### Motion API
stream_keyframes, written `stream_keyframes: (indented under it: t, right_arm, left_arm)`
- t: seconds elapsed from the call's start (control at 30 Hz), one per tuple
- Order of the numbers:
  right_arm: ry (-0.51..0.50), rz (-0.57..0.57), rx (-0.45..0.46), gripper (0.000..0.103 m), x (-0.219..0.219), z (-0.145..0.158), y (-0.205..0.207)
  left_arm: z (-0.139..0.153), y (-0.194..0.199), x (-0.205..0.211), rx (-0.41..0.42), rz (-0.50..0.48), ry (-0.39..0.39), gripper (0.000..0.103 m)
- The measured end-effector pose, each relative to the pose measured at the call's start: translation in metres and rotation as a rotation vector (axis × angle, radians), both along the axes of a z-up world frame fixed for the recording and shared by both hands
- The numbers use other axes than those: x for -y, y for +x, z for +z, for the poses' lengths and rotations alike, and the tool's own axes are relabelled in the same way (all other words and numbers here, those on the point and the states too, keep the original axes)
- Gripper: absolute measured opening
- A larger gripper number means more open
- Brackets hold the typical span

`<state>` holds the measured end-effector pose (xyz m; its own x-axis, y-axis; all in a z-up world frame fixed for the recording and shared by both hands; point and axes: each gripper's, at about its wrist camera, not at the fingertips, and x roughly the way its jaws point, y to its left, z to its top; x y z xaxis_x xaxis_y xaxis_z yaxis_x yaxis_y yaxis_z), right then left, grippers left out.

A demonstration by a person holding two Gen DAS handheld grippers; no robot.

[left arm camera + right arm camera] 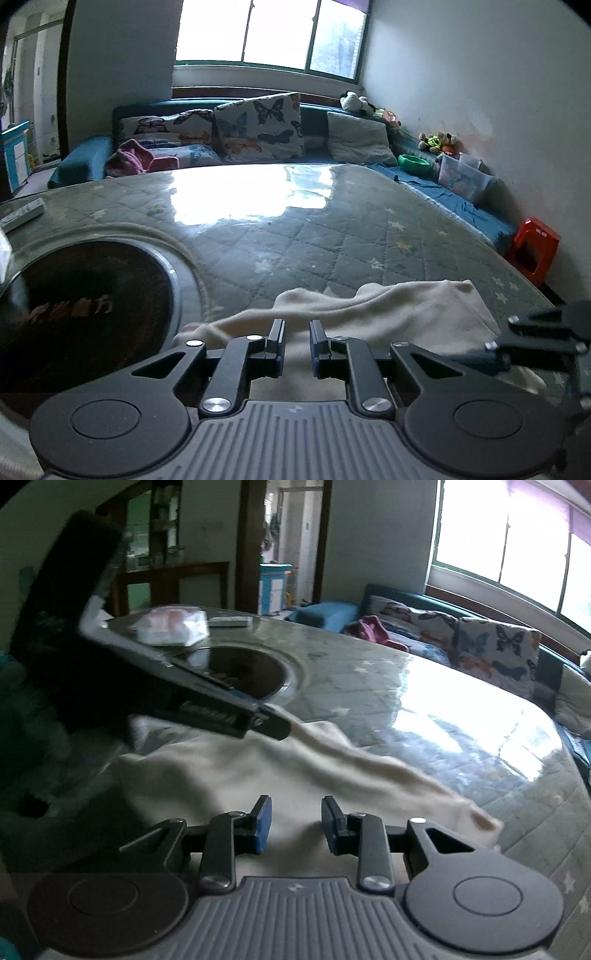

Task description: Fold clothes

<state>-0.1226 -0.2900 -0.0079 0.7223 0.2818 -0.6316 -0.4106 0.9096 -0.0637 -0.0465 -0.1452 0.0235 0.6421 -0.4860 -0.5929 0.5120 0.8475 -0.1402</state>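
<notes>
Nearest in the left wrist view, the left gripper [297, 341] hangs just above a cream-coloured soft knit garment [388, 314], its blue-padded fingers [317, 345] parted with a gap between them and nothing clamped. In the right wrist view the right gripper [296, 825] likewise stands with its jaws apart over the same cream cloth, gripping nothing; whether its tips touch the fabric cannot be told.

The garment lies on a round table covered in grey-green quilted fabric with small stars under a glossy clear sheet [332, 229]. From the right gripper it stretches as a long rumpled band from 10 o'clock to 3 o'clock, near the table's edge.

At 9 o'clock from the left gripper a dark round glass panel with a metal rim [88, 306] is set into the tabletop. Beyond it, at 10 o'clock, lies a flat grey remote control [22, 214].

Farther off, at 12 o'clock, butterfly-printed cushions [258, 125] lean on a blue sofa [314, 118] below a bright window [273, 33]. A small red plastic stool [533, 247] stands at 2 o'clock.
</notes>
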Motion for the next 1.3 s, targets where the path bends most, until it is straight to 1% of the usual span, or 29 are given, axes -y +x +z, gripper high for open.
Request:
stream_keyframes:
  t: [0.07,0.2,0.23,0.27,0.33,0.43,0.5,0.6,0.7,0.73,0.77,0.83,0.9,1.0,1.03,1.07,1.13,1.2,1.23,1.3]
  right_arm:
    - [0.011,0.016,-0.004,0.029,-0.006,-0.001,-0.012]
    - [-0.006,0.052,-0.003,0.029,-0.015,-0.004,-0.030]
    - [-0.009,0.064,-0.003,0.029,-0.016,-0.003,-0.034]
    - [-0.004,0.056,0.002,0.029,-0.013,-0.001,-0.037]
    - [0.006,0.040,0.011,0.029,-0.007,0.003,-0.044]
    - [0.016,-0.026,0.015,0.029,0.010,0.006,-0.048]
    - [0.024,-0.074,-0.004,0.029,0.021,0.004,-0.048]
    - [0.033,-0.138,-0.041,0.029,0.035,-0.001,-0.049]
    - [0.051,-0.168,-0.045,0.031,0.047,-0.001,-0.052]
    - [0.052,-0.179,-0.045,0.034,0.051,-0.002,-0.053]
    - [0.054,-0.191,-0.045,0.035,0.054,-0.002,-0.053]
    - [0.058,-0.215,-0.044,0.035,0.060,-0.004,-0.053]
    - [0.061,-0.239,-0.044,0.035,0.067,-0.005,-0.053]
    - [0.056,-0.236,-0.043,0.037,0.066,-0.007,-0.056]
    - [0.057,-0.230,-0.035,0.039,0.064,-0.005,-0.057]
    - [0.058,-0.225,-0.027,0.042,0.063,-0.002,-0.057]
    - [0.057,-0.216,-0.021,0.043,0.060,0.000,-0.057]
    - [0.049,-0.199,-0.016,0.046,0.054,0.003,-0.056]
    - [0.046,-0.191,-0.013,0.050,0.051,0.004,-0.055]
    - [0.036,-0.166,-0.010,0.051,0.043,0.006,-0.054]
  left_arm:
    - [0.000,-0.007,-0.006,0.003,0.008,-0.006,0.016]
    - [-0.001,-0.024,-0.015,0.022,0.017,0.016,0.016]
    - [-0.002,-0.029,-0.017,0.029,0.019,0.023,0.018]
    - [-0.001,-0.033,-0.020,0.035,0.022,0.027,0.022]
    - [-0.001,-0.041,-0.025,0.050,0.033,0.035,0.026]
    - [-0.003,-0.049,-0.033,0.044,0.046,0.031,0.026]
    - [-0.005,-0.052,-0.034,0.035,0.053,0.035,0.027]
    - [-0.009,-0.053,-0.037,0.013,0.074,0.039,0.034]
    - [-0.007,-0.053,-0.040,-0.001,0.089,0.033,0.040]
    - [-0.006,-0.054,-0.041,-0.003,0.096,0.035,0.047]
    - [-0.005,-0.054,-0.040,-0.006,0.105,0.042,0.050]
    - [-0.003,-0.055,-0.041,-0.007,0.113,0.043,0.050]
    - [-0.003,-0.055,-0.041,-0.013,0.127,0.052,0.055]
    - [-0.002,-0.056,-0.043,-0.019,0.142,0.060,0.060]
    - [-0.003,-0.056,-0.044,-0.027,0.149,0.065,0.065]
    - [-0.003,-0.056,-0.045,-0.032,0.157,0.070,0.068]
    - [-0.004,-0.056,-0.047,-0.035,0.166,0.070,0.068]
    - [-0.004,-0.055,-0.048,-0.043,0.176,0.065,0.071]
    - [-0.005,-0.055,-0.049,-0.044,0.180,0.067,0.072]
    - [-0.004,-0.056,-0.051,-0.043,0.186,0.069,0.074]
